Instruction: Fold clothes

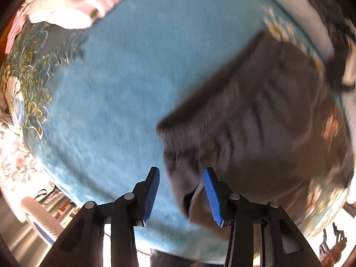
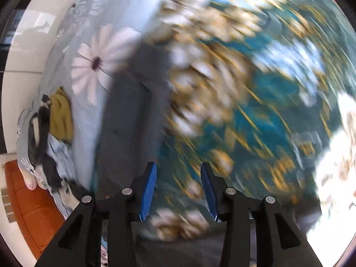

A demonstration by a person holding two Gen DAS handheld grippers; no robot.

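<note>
1. Grey garment [image 1: 255, 115] lies on the blue blanket [image 1: 124, 89], filling the right half of the left wrist view; its long axis runs from the lower centre up to the upper right.
2. Left gripper [image 1: 181, 197] has its jaws apart, and a loose corner of the grey cloth sits just between them, not clamped.
3. Right gripper [image 2: 178, 189] also has its jaws apart and holds nothing; the picture is much blurred, with the floral cover [image 2: 255, 111] ahead.
4. In the right wrist view the garment [image 2: 133, 111] is a dark strip left of centre, beside the daisy sheet [image 2: 98, 62].
5. Left gripper seems nearer; closing on that corner looks like the next step.
</note>
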